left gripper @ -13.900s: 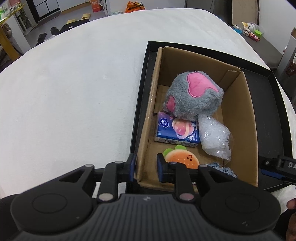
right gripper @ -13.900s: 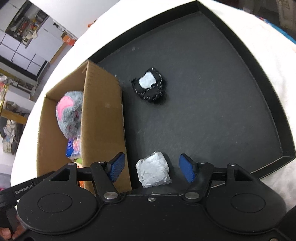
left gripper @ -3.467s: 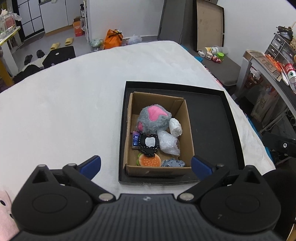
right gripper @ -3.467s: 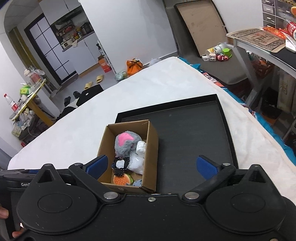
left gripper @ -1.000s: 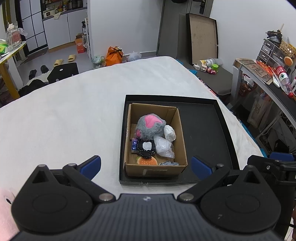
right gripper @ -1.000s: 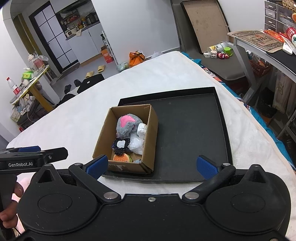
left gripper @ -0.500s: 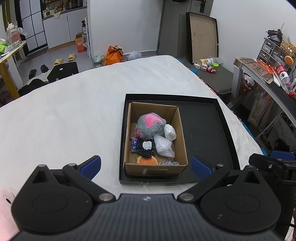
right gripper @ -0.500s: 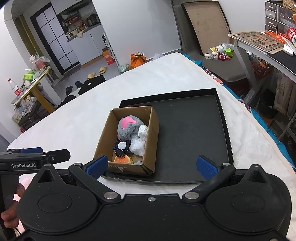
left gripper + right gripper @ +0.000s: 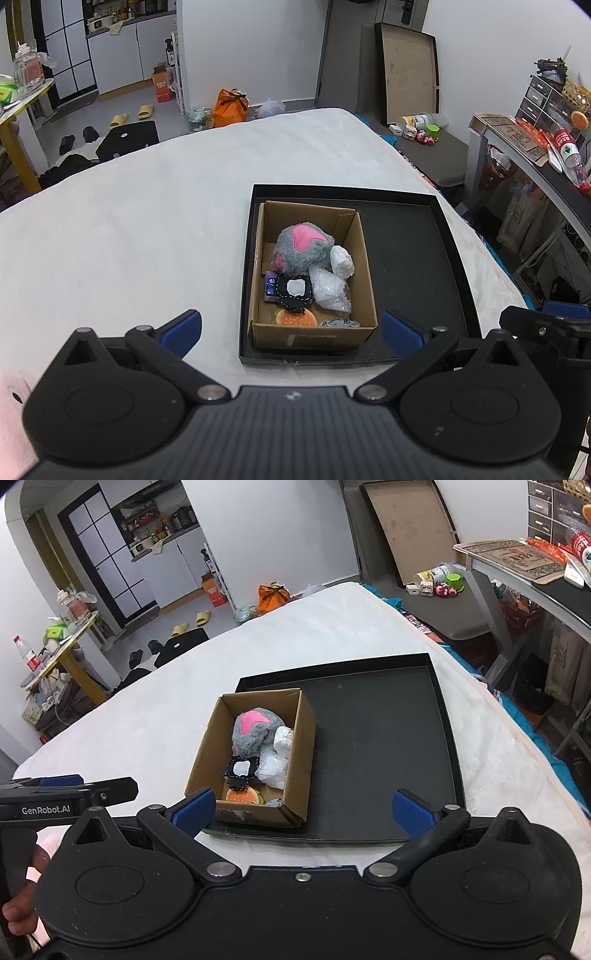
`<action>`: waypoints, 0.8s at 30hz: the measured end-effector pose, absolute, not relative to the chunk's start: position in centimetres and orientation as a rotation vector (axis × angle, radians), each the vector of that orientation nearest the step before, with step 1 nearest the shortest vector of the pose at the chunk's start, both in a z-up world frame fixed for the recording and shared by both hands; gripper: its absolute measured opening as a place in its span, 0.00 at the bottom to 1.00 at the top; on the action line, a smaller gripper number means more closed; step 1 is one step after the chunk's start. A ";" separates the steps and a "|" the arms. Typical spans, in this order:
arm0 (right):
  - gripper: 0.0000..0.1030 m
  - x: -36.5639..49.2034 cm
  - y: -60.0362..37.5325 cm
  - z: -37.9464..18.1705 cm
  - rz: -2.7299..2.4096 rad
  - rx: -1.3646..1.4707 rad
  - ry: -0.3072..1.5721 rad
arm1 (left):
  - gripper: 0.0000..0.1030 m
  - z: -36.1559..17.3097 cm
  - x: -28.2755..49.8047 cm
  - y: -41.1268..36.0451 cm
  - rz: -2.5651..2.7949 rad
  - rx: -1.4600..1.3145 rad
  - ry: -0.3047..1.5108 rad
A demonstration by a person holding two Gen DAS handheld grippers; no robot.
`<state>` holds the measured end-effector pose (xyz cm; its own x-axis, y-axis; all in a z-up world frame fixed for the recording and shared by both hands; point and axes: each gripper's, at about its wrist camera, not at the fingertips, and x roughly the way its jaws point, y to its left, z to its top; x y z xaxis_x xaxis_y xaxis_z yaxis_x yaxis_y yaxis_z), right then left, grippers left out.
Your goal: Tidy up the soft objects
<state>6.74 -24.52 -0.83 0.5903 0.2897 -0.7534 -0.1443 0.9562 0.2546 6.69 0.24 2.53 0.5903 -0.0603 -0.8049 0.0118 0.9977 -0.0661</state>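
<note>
A cardboard box point(image 9: 364, 266) point(image 9: 304, 746) stands in the left part of a black tray point(image 9: 417, 258) point(image 9: 376, 746) on the white bed. In it lie a grey and pink plush point(image 9: 301, 245) point(image 9: 253, 731), a black and white pouch point(image 9: 293, 290) point(image 9: 242, 770), a white wad point(image 9: 341, 260) point(image 9: 282, 740), a clear plastic bag point(image 9: 328, 290) point(image 9: 273, 770), an orange burger toy point(image 9: 295, 317) point(image 9: 242, 795) and a blue tissue pack point(image 9: 270, 284). My left gripper point(image 9: 291, 328) and right gripper point(image 9: 301, 810) are both open, empty, held high and back from the box.
The white bed cover point(image 9: 129, 240) spreads left of the tray. A desk with clutter point(image 9: 535, 140) stands to the right. A low bench with small toys point(image 9: 424, 133) lies beyond the bed. A yellow table point(image 9: 62, 642) stands far left. The left gripper's side shows in the right wrist view point(image 9: 66, 795).
Since 13.9 s ago the pouch and the white wad went from the tray into the box, and both grippers opened wide and pulled up and back. Over the last second almost nothing moved.
</note>
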 end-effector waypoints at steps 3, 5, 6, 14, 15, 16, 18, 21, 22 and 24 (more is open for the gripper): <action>1.00 6.6 -24.3 -0.8 0.254 0.161 0.907 | 1.00 2.5 6.7 0.2 -0.044 -0.054 0.939; 1.00 6.5 -24.2 -0.7 0.257 0.153 0.908 | 1.00 2.3 6.7 0.1 -0.046 -0.045 0.944; 1.00 6.5 -24.2 -0.7 0.257 0.149 0.908 | 1.00 2.3 6.7 0.0 -0.046 -0.039 0.945; 1.00 6.3 -24.3 -0.6 0.246 0.144 0.916 | 1.00 2.0 7.0 -0.3 -0.062 -0.037 0.956; 1.00 6.4 -24.3 -0.6 0.246 0.144 0.917 | 1.00 2.0 7.0 -0.3 -0.063 -0.036 0.956; 1.00 6.4 -24.3 -0.6 0.245 0.143 0.916 | 1.00 2.0 7.1 -0.4 -0.064 -0.033 0.956; 1.00 6.4 -24.2 -0.6 0.244 0.142 0.917 | 1.00 2.1 7.1 -0.5 -0.070 -0.029 0.955; 1.00 6.3 -24.2 -0.7 0.244 0.142 0.916 | 1.00 2.1 7.2 -0.6 -0.079 -0.026 0.957; 1.00 6.4 -24.2 -0.7 0.244 0.143 0.918 | 1.00 2.1 7.2 -0.6 -0.077 -0.020 0.957; 1.00 6.4 -24.2 -0.7 0.245 0.142 0.920 | 1.00 2.0 7.2 -0.7 -0.077 -0.017 0.961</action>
<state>6.37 -24.17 -0.75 0.5805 0.2697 -0.7683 -0.1485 0.9628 0.2257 7.21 -0.67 1.97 0.5703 -0.0731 -0.8182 0.0578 0.9971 -0.0488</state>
